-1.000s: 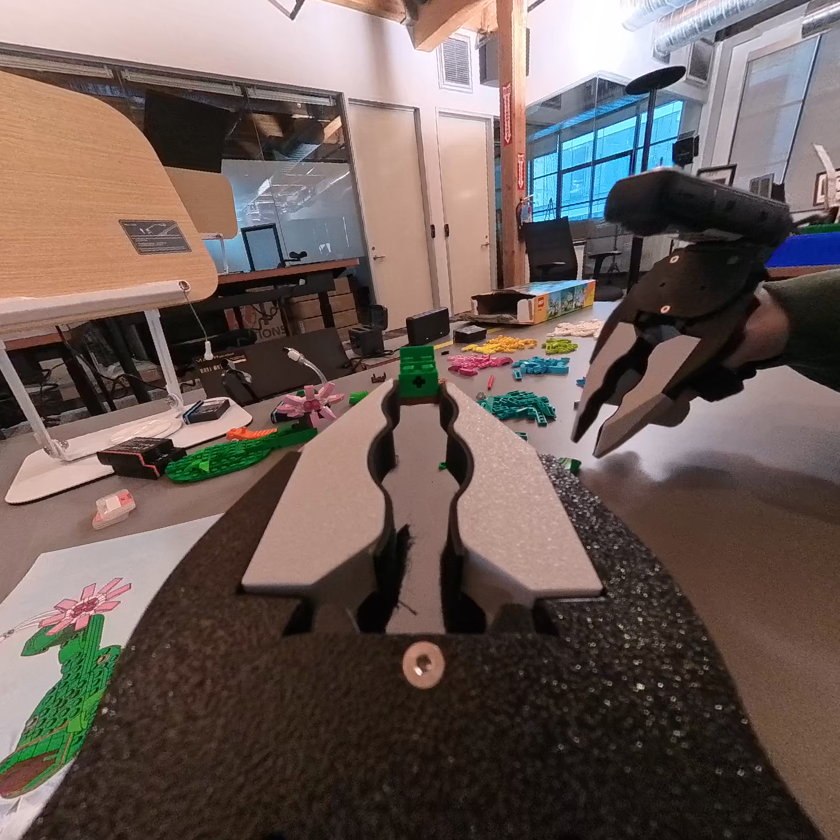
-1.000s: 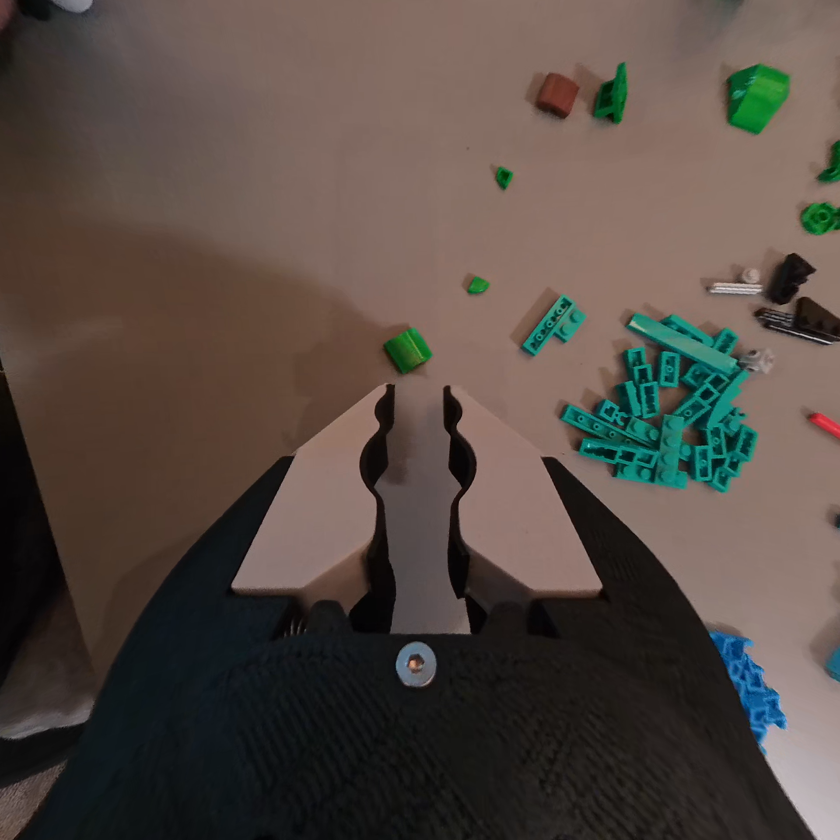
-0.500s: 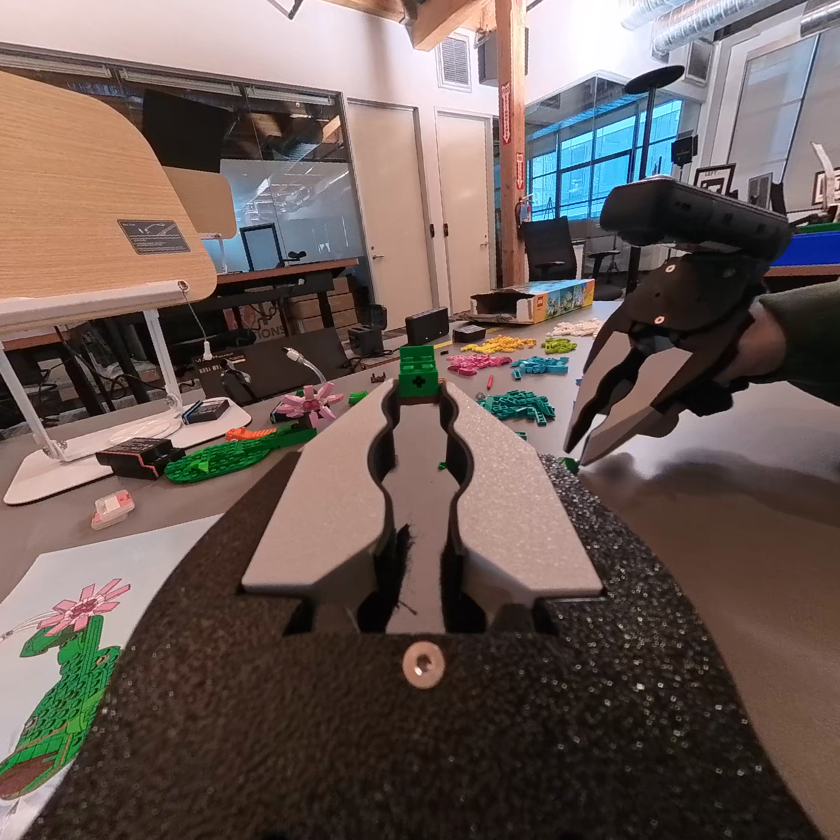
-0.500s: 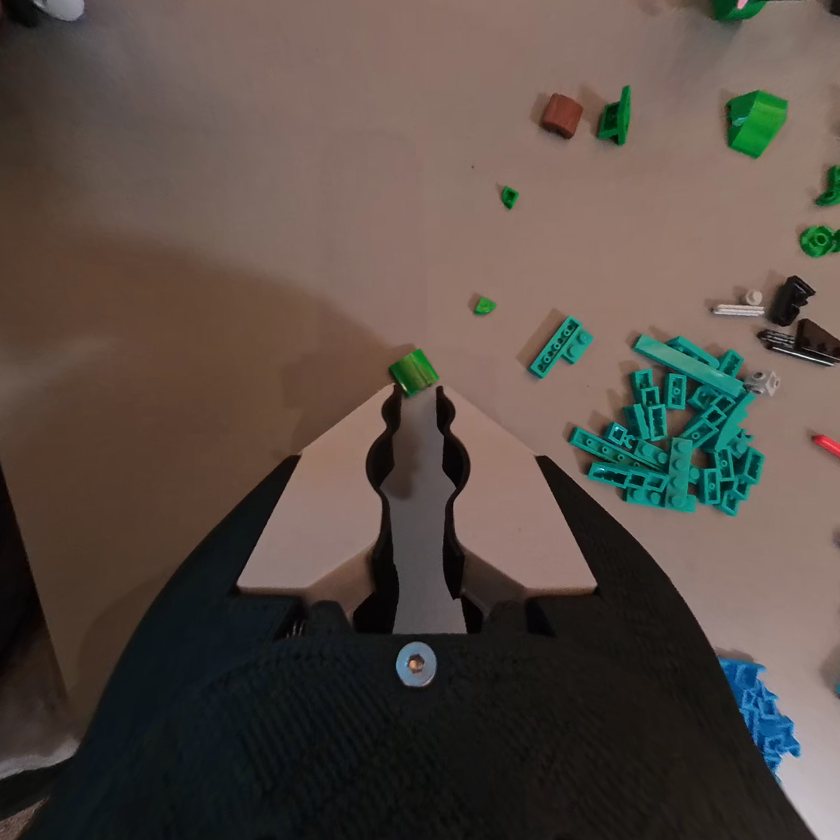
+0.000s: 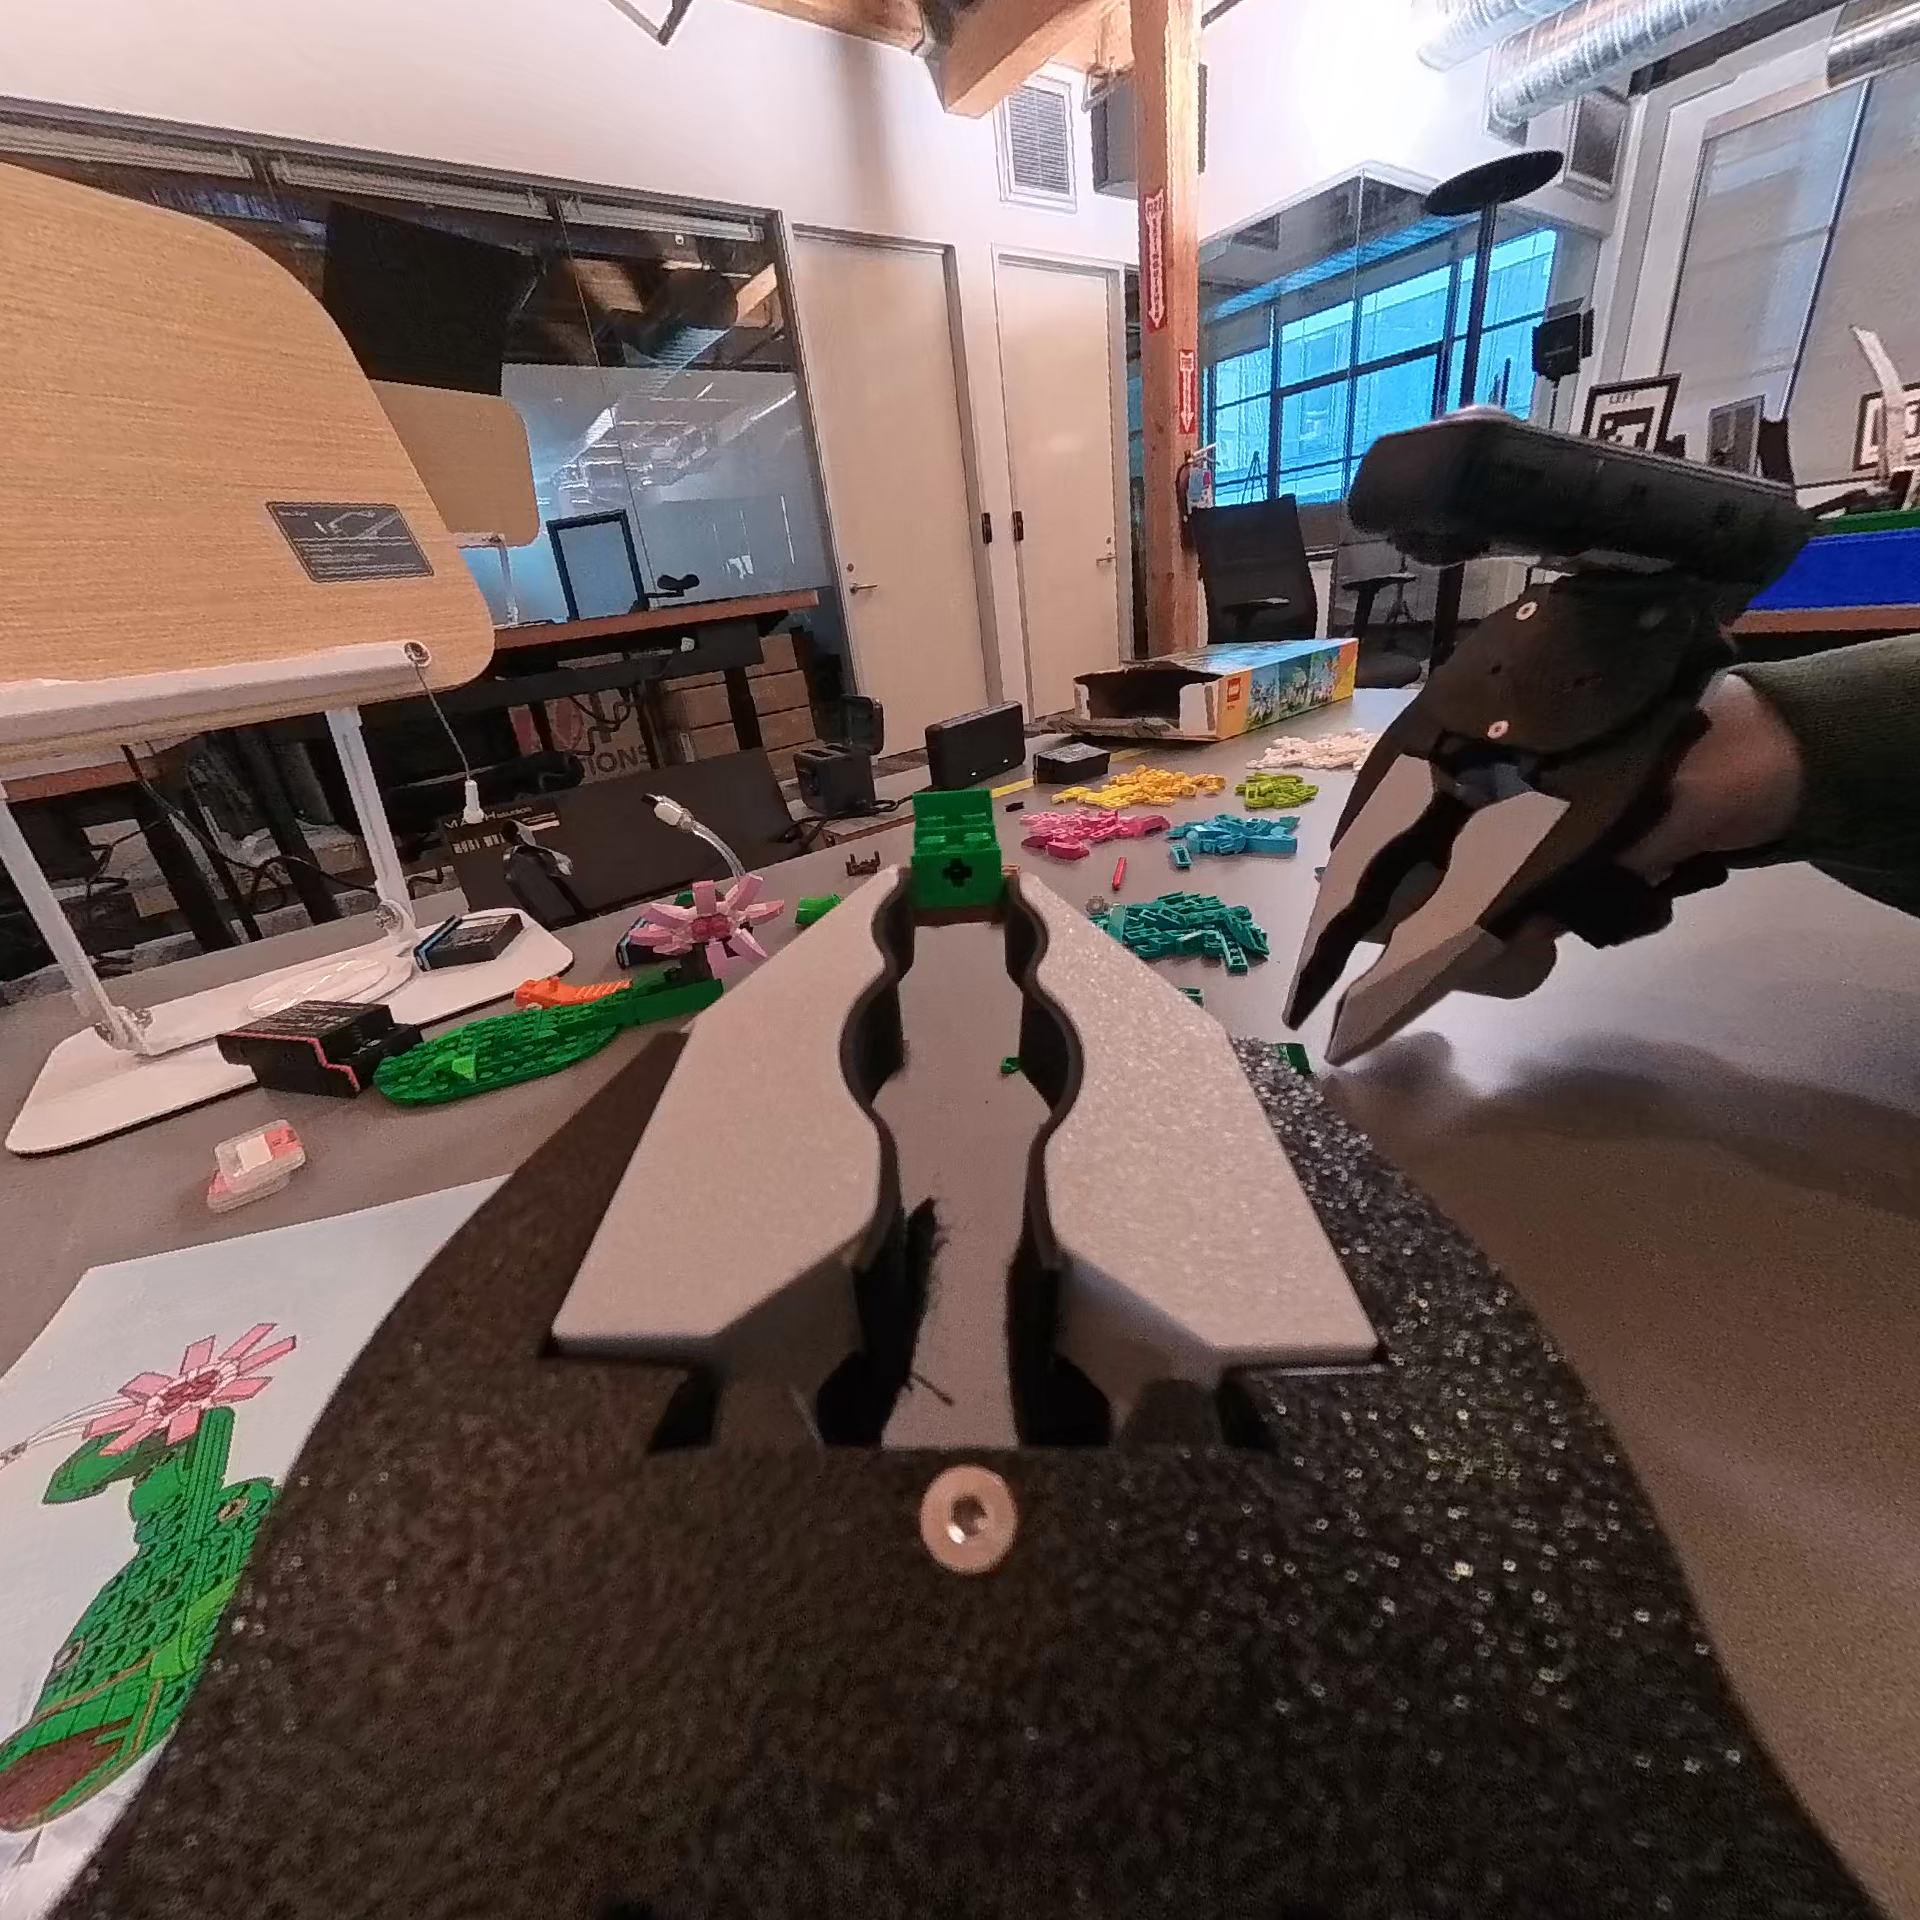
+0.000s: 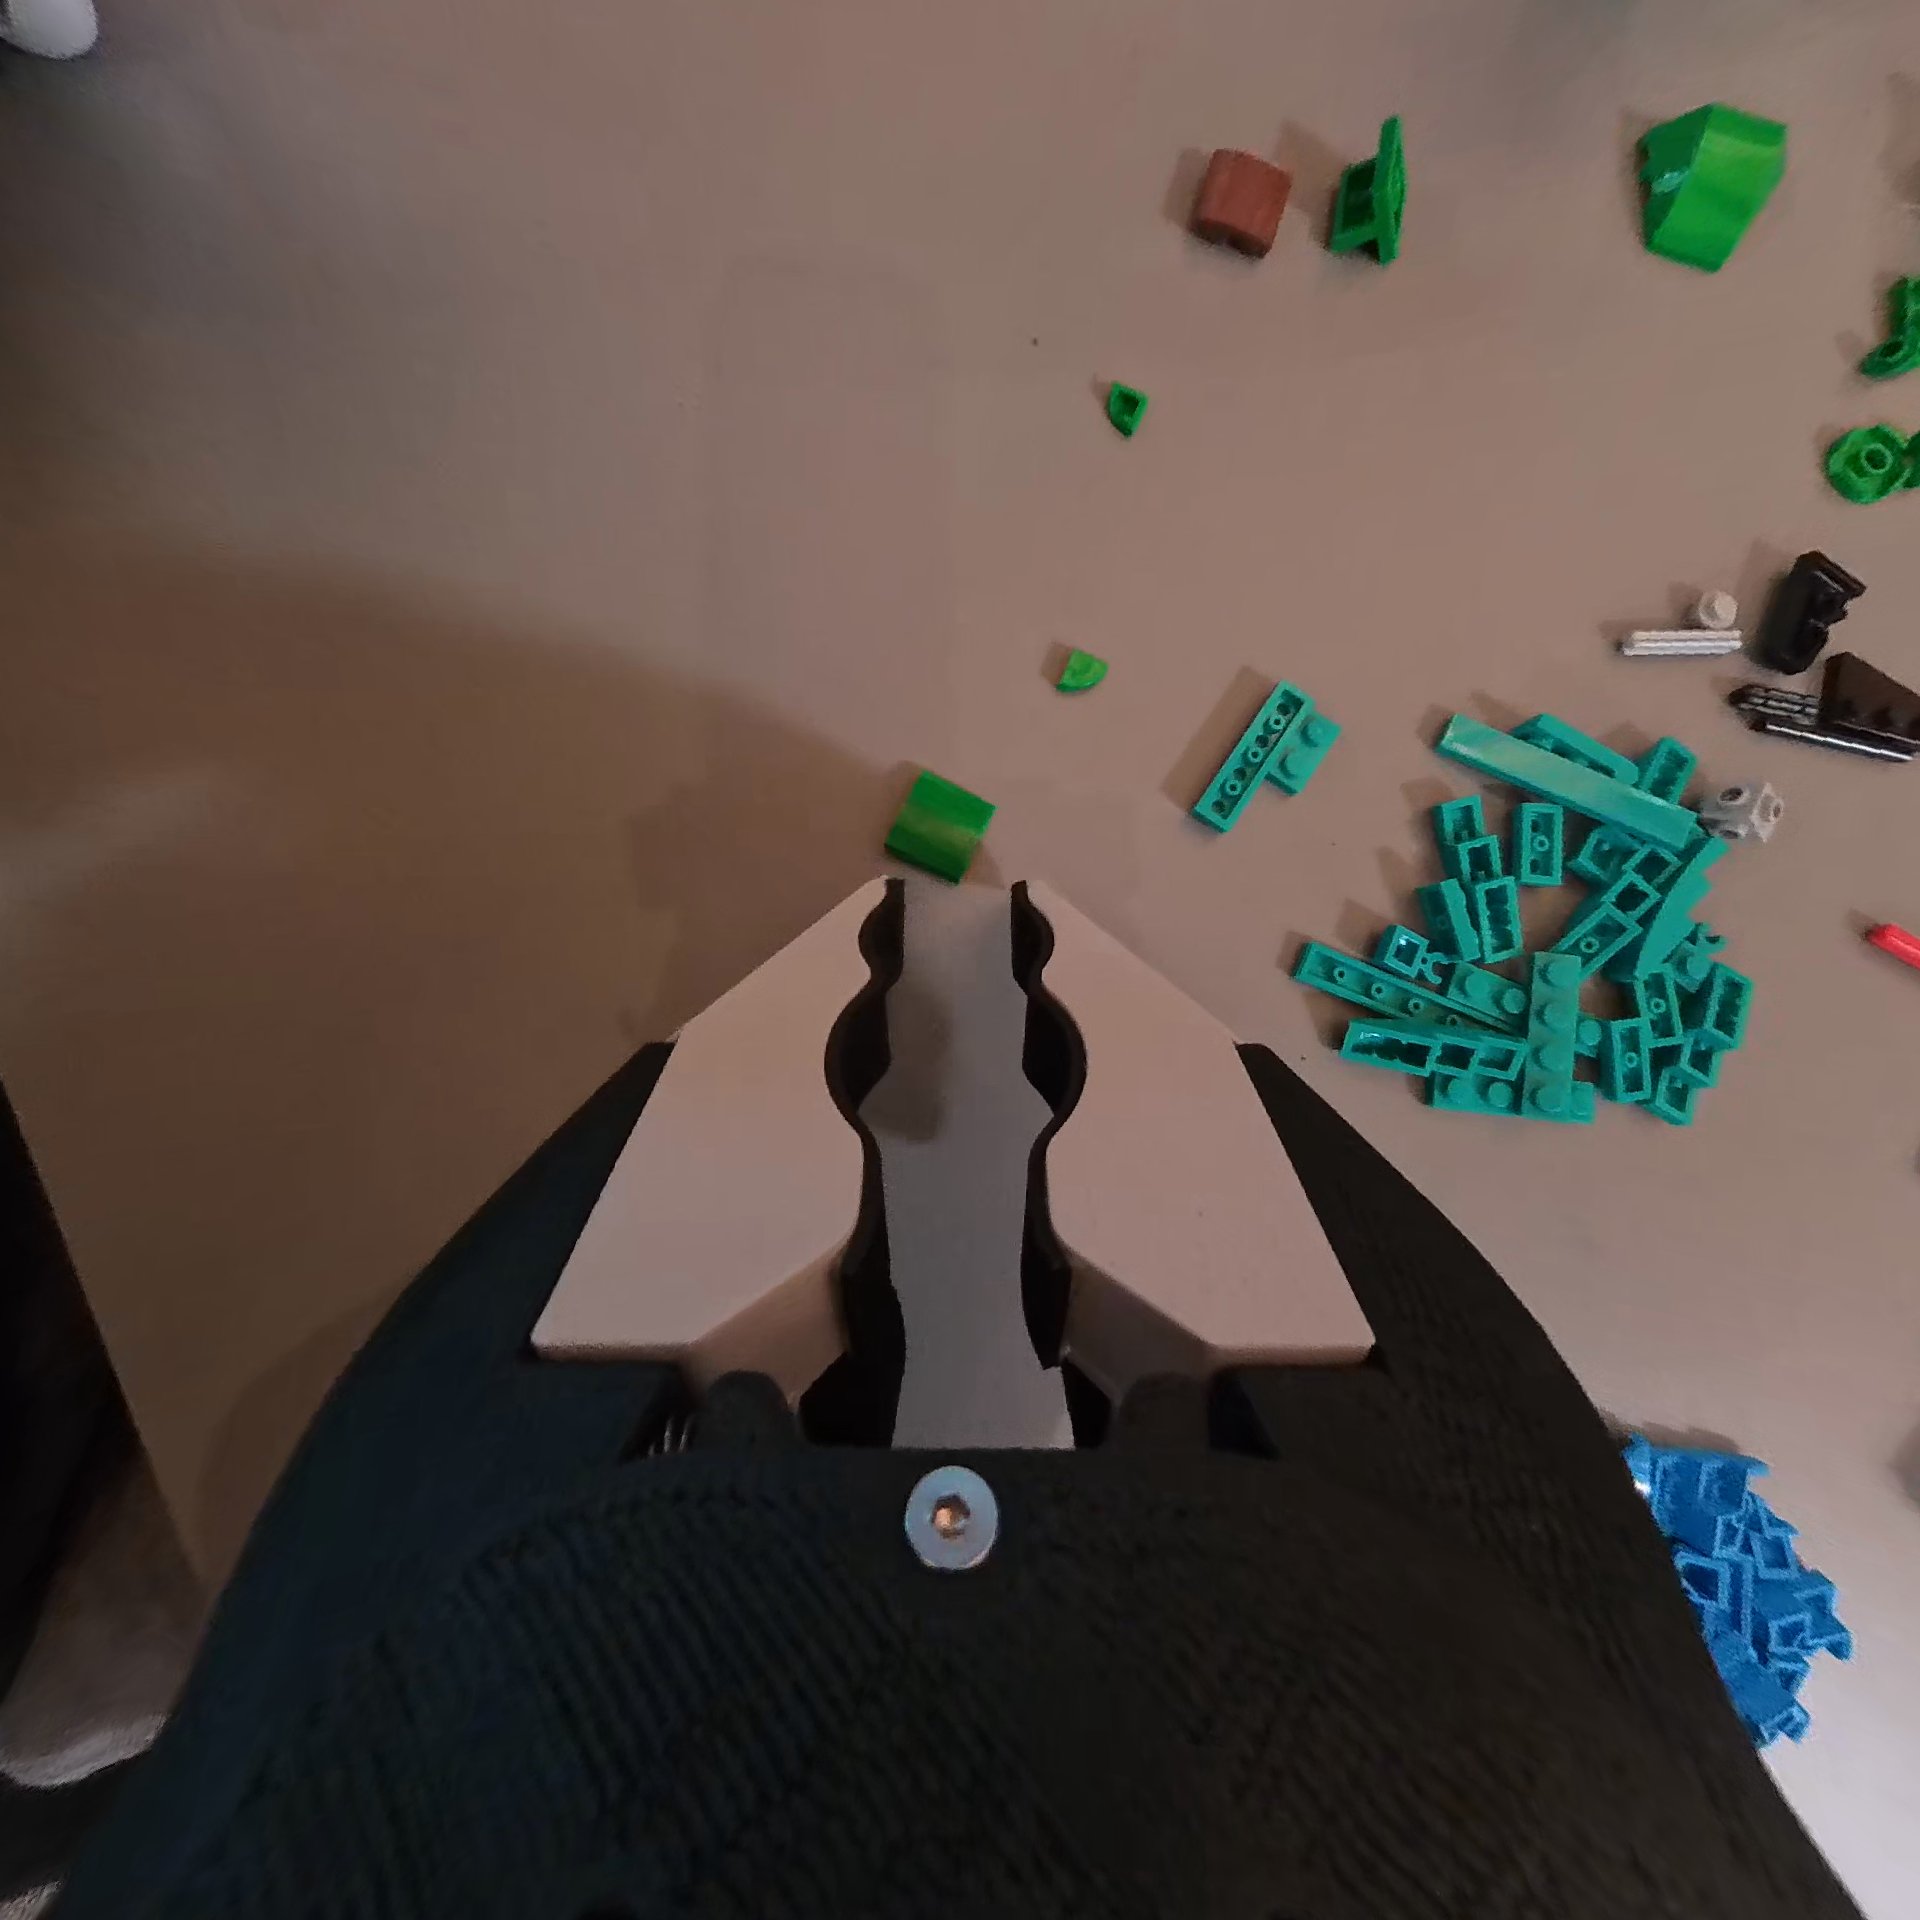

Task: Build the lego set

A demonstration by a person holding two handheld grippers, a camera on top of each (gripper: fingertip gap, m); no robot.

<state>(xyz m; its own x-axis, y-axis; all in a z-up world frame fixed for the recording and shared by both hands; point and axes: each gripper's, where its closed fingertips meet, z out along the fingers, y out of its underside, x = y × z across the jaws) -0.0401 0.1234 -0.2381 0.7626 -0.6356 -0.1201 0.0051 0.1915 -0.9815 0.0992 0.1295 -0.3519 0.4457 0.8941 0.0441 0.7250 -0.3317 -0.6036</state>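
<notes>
Left claw (image 5: 956, 883) pinches a green brick assembly (image 5: 954, 858) at its tips, held above the tabletop (image 5: 1558, 1195). Right claw (image 6: 954, 885) is spread, tips angled down just short of a small green curved brick (image 6: 938, 827) lying on the tabletop, not touching it. A teal brick pile (image 6: 1548, 997) sits to the right. A finished pink flower (image 5: 709, 925) and green leaf plate (image 5: 499, 1049) lie to the left.

Green brick assembly (image 5: 957, 858) pinched in left tongs (image 5: 958, 902) — right tongs (image 5: 1325, 1023) parted, tips near table (image 5: 1662, 1195).
</notes>
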